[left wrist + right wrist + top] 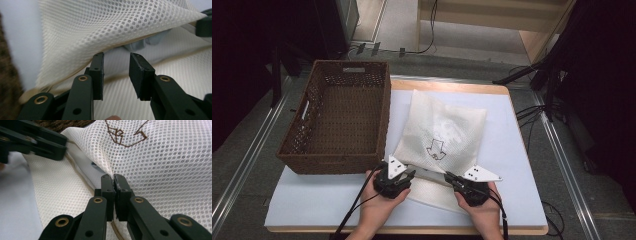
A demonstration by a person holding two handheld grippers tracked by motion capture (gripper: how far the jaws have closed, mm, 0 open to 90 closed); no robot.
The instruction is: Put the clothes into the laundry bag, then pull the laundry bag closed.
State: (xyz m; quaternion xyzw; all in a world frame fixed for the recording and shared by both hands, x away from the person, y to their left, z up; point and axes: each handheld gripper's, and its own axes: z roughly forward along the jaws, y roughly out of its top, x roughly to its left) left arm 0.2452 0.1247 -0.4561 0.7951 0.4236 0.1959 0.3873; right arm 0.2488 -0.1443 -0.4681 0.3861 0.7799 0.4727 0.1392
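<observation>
black jaws (114,180) pinching cream mesh bag (442,127)

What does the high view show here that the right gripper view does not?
High view alone: the whole brown wicker basket, the table and both hands. Right gripper view alone: the right gripper with its jaws pinched shut on the mesh bag edge. Both: the bag's brown stitched motif and the left gripper, jaws apart.

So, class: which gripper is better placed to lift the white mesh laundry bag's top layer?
Right. The right gripper is already shut on the white mesh laundry bag at its top layer's edge, while the left gripper stands open with nothing between its pads.
</observation>
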